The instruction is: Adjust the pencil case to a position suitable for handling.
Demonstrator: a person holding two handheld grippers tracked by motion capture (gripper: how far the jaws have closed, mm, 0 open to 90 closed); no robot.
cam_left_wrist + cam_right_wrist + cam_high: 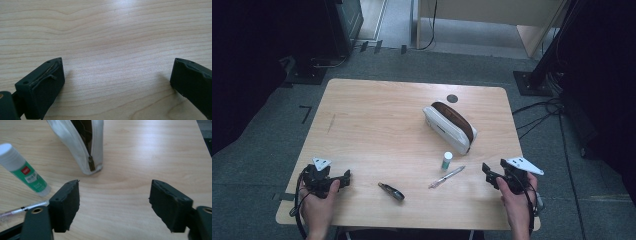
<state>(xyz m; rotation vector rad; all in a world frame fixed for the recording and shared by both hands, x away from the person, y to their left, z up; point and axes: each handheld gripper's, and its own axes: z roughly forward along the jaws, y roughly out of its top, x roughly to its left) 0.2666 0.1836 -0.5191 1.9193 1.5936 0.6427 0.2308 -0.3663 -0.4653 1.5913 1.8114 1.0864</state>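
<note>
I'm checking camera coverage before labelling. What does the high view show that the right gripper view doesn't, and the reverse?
High view alone: the left gripper, the dark marker, the whole table and the floor around it.

Right gripper view alone: the pouch's zipper pull and the glue stick's green label, up close.

Shared: the white pouch, unzipped; the glue stick; the pen; and the right gripper, jaws open with nothing between them.

Soft overhead light is washing the table (pixel 377 115) evenly in the high view, while the room's corners are sinking into black. In the left gripper view a pale glare is pooling at top centre. Nearest jaw edges are blurring slightly.
</note>
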